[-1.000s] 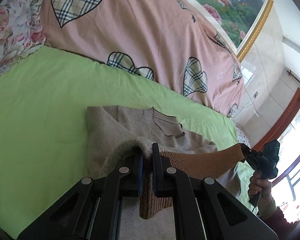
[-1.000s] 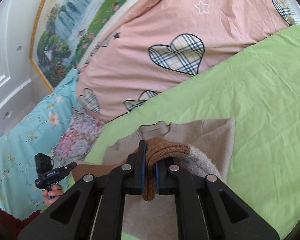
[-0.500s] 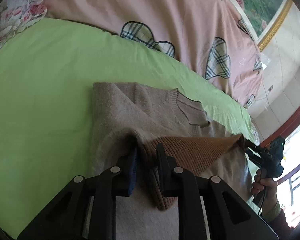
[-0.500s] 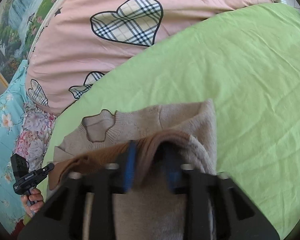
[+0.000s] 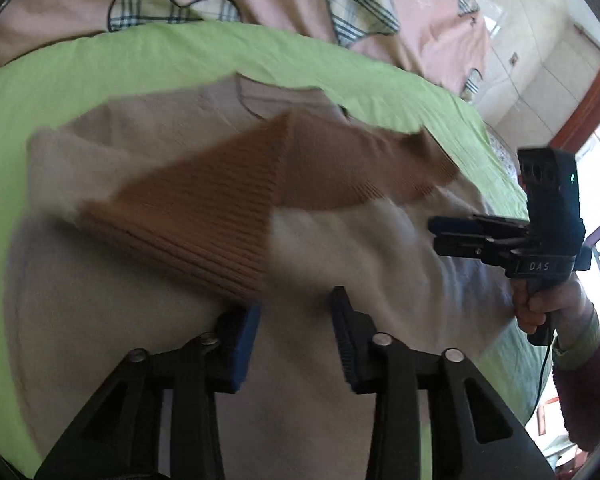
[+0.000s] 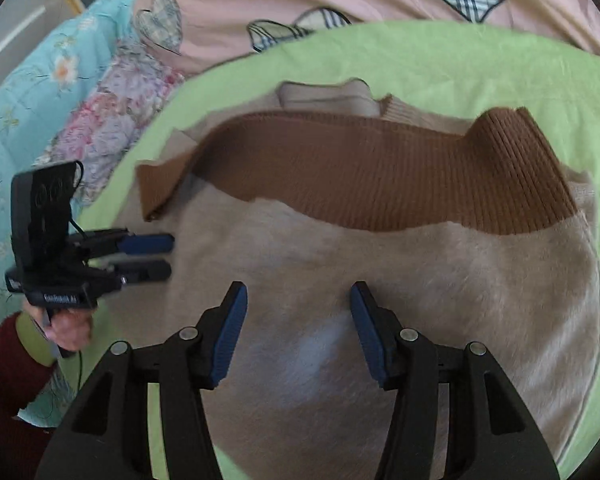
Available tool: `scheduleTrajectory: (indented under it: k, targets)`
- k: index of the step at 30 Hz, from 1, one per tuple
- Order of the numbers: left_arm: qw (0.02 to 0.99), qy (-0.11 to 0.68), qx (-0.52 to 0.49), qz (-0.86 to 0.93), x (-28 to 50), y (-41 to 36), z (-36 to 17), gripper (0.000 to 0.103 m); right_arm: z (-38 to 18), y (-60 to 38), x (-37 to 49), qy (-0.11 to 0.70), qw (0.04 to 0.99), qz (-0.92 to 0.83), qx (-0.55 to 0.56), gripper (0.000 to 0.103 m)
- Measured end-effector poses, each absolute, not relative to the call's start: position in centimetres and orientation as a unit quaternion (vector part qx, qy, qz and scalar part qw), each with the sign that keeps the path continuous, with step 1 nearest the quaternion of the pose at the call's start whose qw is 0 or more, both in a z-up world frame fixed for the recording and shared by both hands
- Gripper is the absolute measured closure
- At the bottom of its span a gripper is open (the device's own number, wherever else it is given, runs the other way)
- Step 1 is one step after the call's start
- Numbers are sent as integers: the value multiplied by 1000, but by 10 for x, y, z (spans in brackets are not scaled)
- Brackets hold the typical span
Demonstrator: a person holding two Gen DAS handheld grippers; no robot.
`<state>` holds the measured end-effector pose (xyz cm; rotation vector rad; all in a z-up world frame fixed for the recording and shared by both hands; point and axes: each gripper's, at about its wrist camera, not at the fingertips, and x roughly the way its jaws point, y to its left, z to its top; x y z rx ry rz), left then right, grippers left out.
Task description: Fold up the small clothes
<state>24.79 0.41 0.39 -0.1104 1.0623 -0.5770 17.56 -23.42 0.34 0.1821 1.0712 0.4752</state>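
My left gripper (image 5: 296, 320) jaws are opening and the right gripper (image 6: 298, 322) stands parted; neither grips. The sweater (image 6: 380, 272) lies folded on the green sheet (image 6: 480, 72), soft, light, floppy. I'd pinch both side edges next.

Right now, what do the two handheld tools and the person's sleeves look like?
Both tools, left and right, are black pistol-grip units with blue-padded fingers, a boxy black module on top and a thin black cable. Sleeves are dark red over a yellow-green cuff.
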Motion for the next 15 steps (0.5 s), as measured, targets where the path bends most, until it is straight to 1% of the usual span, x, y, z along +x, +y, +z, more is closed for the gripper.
scheduleTrajectory:
  k: [2, 5, 8, 11, 15]
  targets:
    - [835, 498, -52, -229, 274, 22, 5, 67, -3, -252, 189, 506, 835, 194, 96, 52]
    - [841, 499, -106, -180, 310, 55, 3, 67, -5, -281, 201, 487, 850, 146, 138, 58]
    - [851, 480, -156, -145, 328, 82, 3, 67, -2, -309, 198, 436, 873, 91, 197, 57]
    - [852, 462, -207, -133, 327, 101, 1, 67, 4, -332, 189, 398, 885, 42, 238, 56]
    - [857, 456, -206, -122, 306, 101, 1, 67, 13, -346, 171, 383, 882, 17, 273, 54]
